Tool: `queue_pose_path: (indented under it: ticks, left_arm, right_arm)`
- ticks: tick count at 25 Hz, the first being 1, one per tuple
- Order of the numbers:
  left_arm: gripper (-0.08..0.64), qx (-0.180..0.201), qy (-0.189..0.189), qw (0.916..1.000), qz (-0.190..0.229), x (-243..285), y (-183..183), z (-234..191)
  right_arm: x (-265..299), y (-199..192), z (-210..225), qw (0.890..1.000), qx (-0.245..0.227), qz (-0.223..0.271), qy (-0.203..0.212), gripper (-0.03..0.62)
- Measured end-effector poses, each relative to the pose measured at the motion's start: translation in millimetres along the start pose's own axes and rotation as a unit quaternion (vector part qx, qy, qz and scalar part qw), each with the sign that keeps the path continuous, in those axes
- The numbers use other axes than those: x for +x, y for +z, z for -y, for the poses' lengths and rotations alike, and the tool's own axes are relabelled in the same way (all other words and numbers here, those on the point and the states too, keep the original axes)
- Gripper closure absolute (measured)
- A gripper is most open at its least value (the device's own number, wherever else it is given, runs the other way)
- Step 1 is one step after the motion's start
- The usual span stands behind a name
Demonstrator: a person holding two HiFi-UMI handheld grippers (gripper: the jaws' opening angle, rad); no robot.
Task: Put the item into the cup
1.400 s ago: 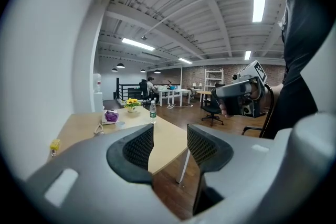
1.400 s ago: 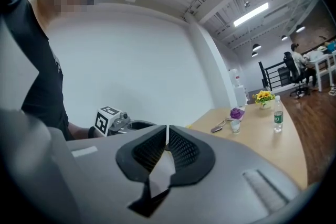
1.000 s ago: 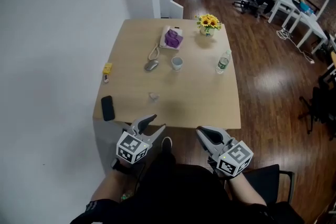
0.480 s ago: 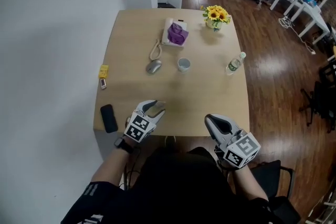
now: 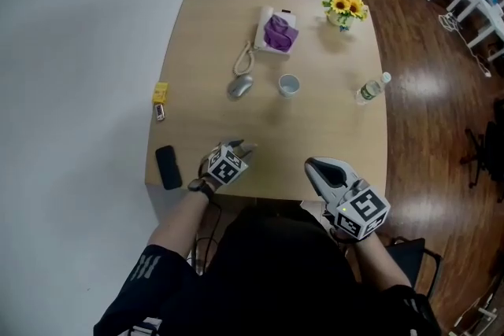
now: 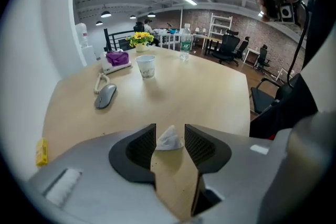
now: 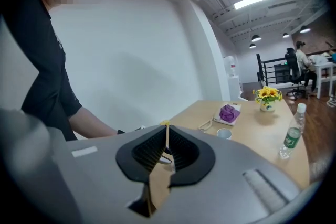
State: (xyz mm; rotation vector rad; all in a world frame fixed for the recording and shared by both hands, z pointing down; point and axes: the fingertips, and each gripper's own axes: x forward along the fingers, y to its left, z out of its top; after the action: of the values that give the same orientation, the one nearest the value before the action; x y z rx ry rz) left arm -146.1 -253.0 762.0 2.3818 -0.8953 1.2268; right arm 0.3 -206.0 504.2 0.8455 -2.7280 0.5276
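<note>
Vs. a sec ago, the left gripper [image 5: 240, 147] has come down onto the counter [image 5: 339, 130]. Its jaws are wide but have just been closing, w/ the item [image 6: 169, 139] between them, not pinched yet. The right gripper [image 5: 315, 167] is closed & empty. The cup [image 5: 289, 85] stands well apart, so the pick-up probably comes next.

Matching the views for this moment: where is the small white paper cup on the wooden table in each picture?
Head view: small white paper cup near the middle of the wooden table, right of the grey computer mouse.
Left gripper view: the cup is upper centre-left, right of the mouse.
Right gripper view: the cup is right of centre, slightly below middle.
Shared landmark: the yellow sunflower bouquet stands beyond the cup in all three.
</note>
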Motion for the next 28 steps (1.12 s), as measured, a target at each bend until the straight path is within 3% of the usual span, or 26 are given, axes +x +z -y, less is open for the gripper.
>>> queue_pose_path:
  ticks: [7,13,18,28]
  left_arm:
    - [0.433,0.029,0.005,0.9959,-0.086,37,-31,-5]
    - [0.539,0.034,0.018,0.9948,-0.095,39,-29,-7]
    - [0.560,0.029,0.036,0.9971,-0.060,22,-3,-13]
    - [0.560,0.070,0.099,0.9912,0.053,-9,129,-55]
  right_arm:
    - [8,1,8,1.000,0.000,-0.010,0.028,0.571]
    - [5,4,21,1.000,-0.010,-0.007,0.025,0.571]
    - [-1,8,36,1.000,-0.004,0.001,0.014,0.571]
    - [-16,27,70,0.999,-0.018,0.021,-0.015,0.571]
